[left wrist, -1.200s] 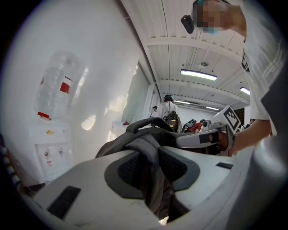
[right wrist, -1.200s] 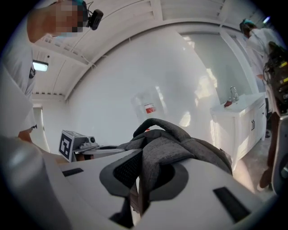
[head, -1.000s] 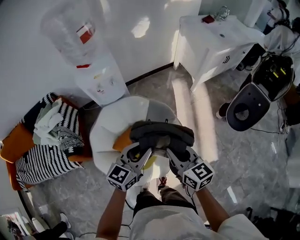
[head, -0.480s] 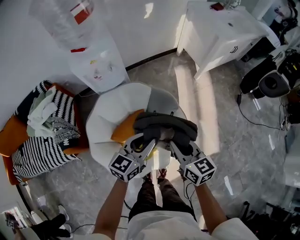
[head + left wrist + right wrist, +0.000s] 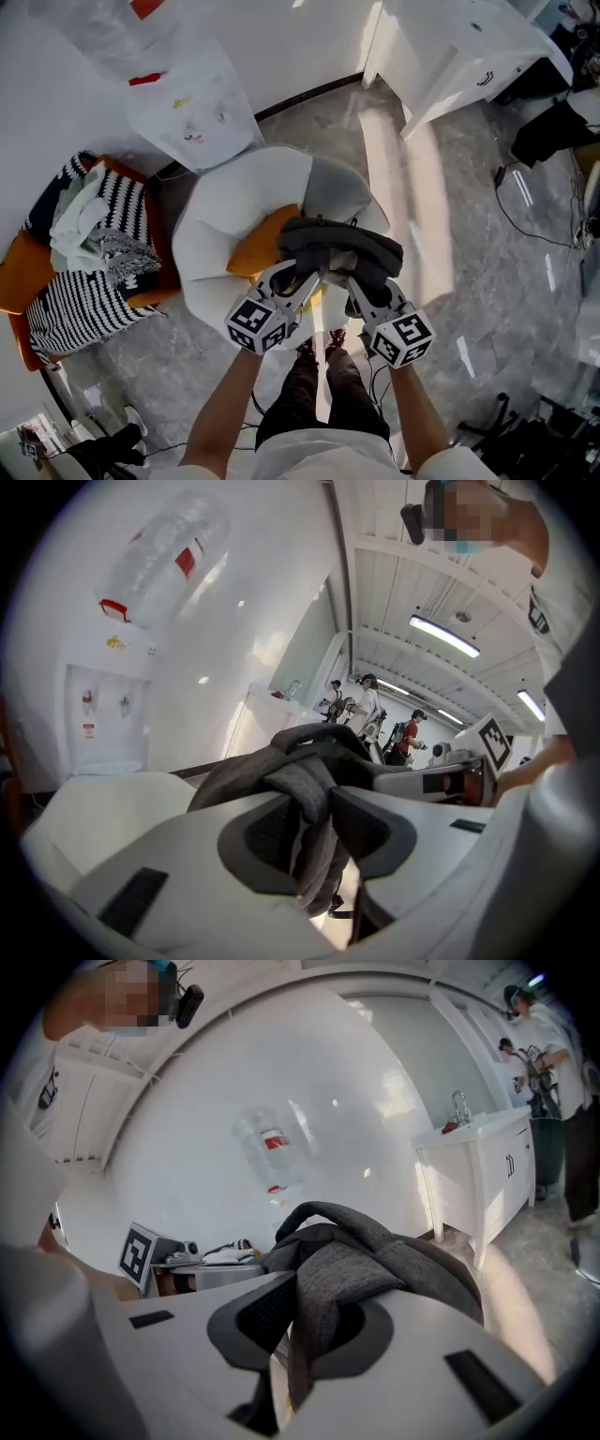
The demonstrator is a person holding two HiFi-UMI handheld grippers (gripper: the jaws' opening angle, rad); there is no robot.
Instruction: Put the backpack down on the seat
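A dark grey backpack [image 5: 339, 247] hangs over the white round armchair [image 5: 220, 220], just above its orange seat cushion [image 5: 260, 253]. My left gripper [image 5: 300, 277] is shut on a grey shoulder strap [image 5: 314, 803] at the pack's near left side. At the near right, my right gripper [image 5: 360, 283] is shut on the other strap [image 5: 323, 1312]. In the left gripper view the backpack [image 5: 300, 752] bulges beyond the jaws, with the right gripper [image 5: 441, 782] beside it. In the right gripper view the backpack [image 5: 394, 1255] rises over the jaws. The pack's underside is hidden.
A water dispenser [image 5: 192, 108] stands against the wall behind the armchair. An orange chair heaped with striped clothes [image 5: 84, 267] is at the left. A white cabinet [image 5: 459, 47] stands at the back right. The person's legs [image 5: 314, 384] are right by the armchair's front.
Both grippers have sunk with the backpack toward the armchair's seat. The pack now hangs lower and closer over the orange cushion. Both grips are unchanged.
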